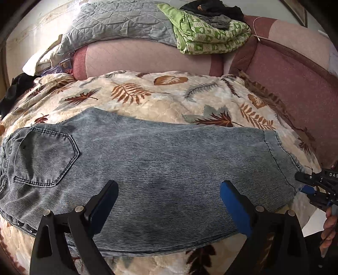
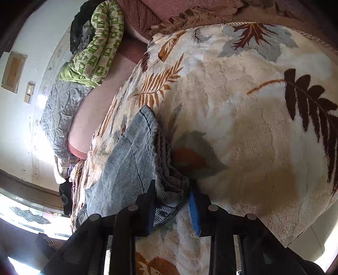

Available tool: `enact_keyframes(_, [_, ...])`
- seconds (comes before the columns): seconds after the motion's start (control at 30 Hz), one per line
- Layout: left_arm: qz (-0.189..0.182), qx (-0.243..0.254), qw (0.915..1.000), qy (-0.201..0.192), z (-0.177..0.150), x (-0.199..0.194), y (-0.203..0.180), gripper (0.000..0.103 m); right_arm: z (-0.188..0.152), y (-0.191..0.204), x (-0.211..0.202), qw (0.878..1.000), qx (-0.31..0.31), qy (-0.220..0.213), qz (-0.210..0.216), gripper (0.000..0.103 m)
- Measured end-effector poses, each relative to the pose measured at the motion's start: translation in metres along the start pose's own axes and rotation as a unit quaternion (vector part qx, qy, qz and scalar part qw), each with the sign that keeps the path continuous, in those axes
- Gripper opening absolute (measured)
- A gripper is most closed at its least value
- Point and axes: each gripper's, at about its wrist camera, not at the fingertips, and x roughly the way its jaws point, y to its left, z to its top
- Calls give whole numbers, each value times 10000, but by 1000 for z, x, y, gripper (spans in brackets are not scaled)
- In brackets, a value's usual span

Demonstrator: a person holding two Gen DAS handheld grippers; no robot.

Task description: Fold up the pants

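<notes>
The left gripper [image 1: 168,203] has its blue-padded fingers [image 1: 236,208] spread wide, hanging over the middle of the jeans [image 1: 160,167] with nothing between them; whether the tips touch the denim cannot be told. The right gripper [image 2: 172,208] has its fingers [image 2: 194,213] set on either side of the bunched hem end of the jeans [image 2: 135,160], the layered cuff sitting in the gap. The gap looks wider than the cloth, so whether the pads actually pinch it cannot be told. In the left view this gripper [image 1: 312,189] shows at the right edge, at the hem, with a hand [image 1: 329,224] behind it.

The jeans lie flat across the blanket [image 1: 169,97], folded lengthwise so one leg covers the other, back pocket [image 1: 45,158] up at the left, hem at the right. The blanket is cream plush with leaf prints and covers a pink sofa [image 1: 295,84]. On the sofa back rest a grey quilt [image 1: 118,23], a green patterned quilt [image 1: 209,36] and some dark clothes [image 1: 211,9].
</notes>
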Motion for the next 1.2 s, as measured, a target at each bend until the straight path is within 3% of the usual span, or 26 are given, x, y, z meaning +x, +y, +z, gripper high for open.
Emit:
enact_keyframes(0.13, [596, 173, 9965, 568, -10, 27, -3, 97, 0, 3, 0, 9999, -144, -9, -51, 29])
enact_keyframes(0.23, [609, 275, 9962, 563, -13, 25, -5, 97, 0, 4, 0, 9997, -211, -12, -80, 29])
enact_keyframes(0.43, [144, 122, 9990, 403, -11, 15, -9, 97, -1, 8, 1, 9995, -284, -36, -166, 29])
enact_keyframes(0.47, [181, 229, 9987, 420, -12, 17, -13, 97, -1, 8, 1, 9994, -287, -36, -172, 29])
enact_keyframes(0.53, [639, 498, 9950, 591, -16, 30, -19, 99, 1, 9, 2, 9993, -308, -24, -200, 29])
enact_keyframes(0.67, [778, 484, 9941, 583, -16, 27, -21, 99, 3, 23, -3, 9982, -539, -55, -274, 29])
enact_keyframes(0.93, [393, 193, 9972, 609, -12, 21, -8, 97, 3, 125, -24, 9845, -1740, -193, 66, 29])
enact_keyframes(1.03, [148, -184, 9988, 436, -13, 1, 12, 97, -10, 174, -19, 9739, -2253, -112, 232, 29])
enact_keyframes(1.2, [330, -1238, 9918, -27, -15, -48, 84, 97, -54, 248, 10, 9487, -3121, 173, 488, 29])
